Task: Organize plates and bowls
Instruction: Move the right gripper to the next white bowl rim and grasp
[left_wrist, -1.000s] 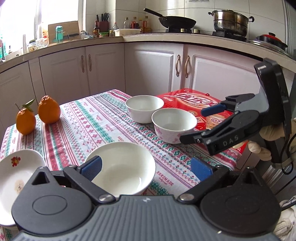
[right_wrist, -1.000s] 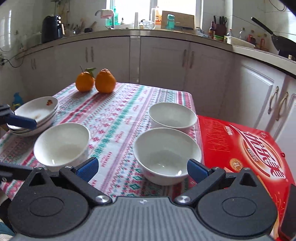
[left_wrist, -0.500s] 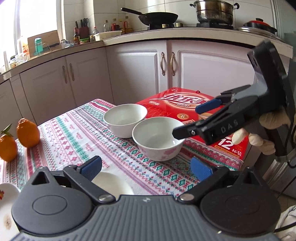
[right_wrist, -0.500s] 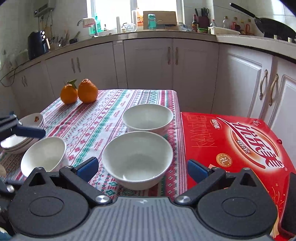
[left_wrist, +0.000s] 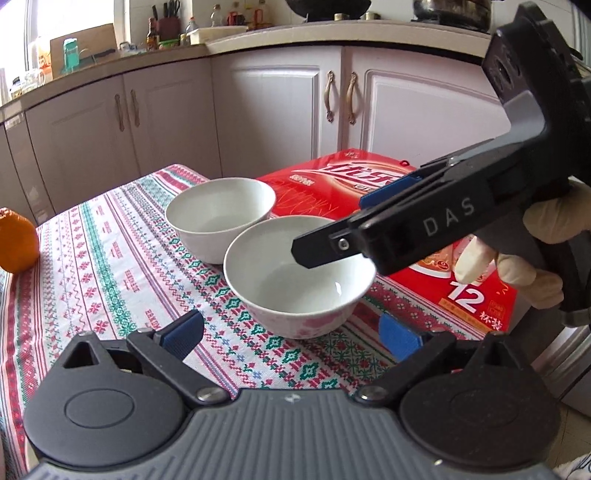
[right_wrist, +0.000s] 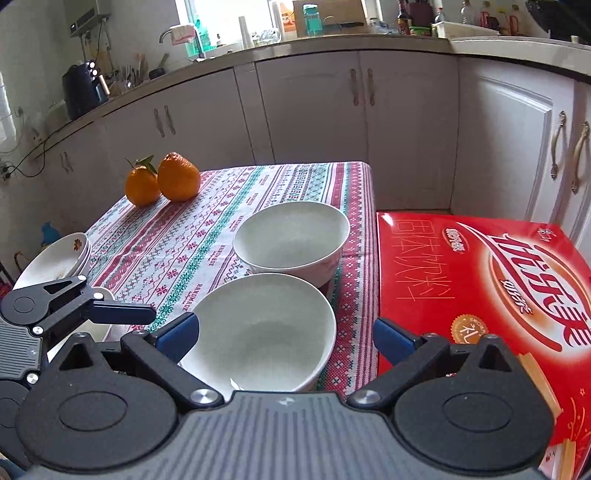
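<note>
Left wrist view: the left gripper (left_wrist: 291, 334), released and just narrowing, hovers before the near bowl (left_wrist: 295, 277) on the patterned tablecloth (left_wrist: 110, 288); white cabinets (left_wrist: 266, 110) stand behind.

Right wrist view: the right gripper (right_wrist: 284, 338) gapes, empty, over that bowl; a second bowl (right_wrist: 291, 238) sits toward the table's far edge, stacked plates (right_wrist: 59, 258) at its left edge, a red box (right_wrist: 480, 295) at its right.

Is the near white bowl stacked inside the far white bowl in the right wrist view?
No, the near bowl stands on the tablecloth in front of the far bowl, not inside it.
</note>
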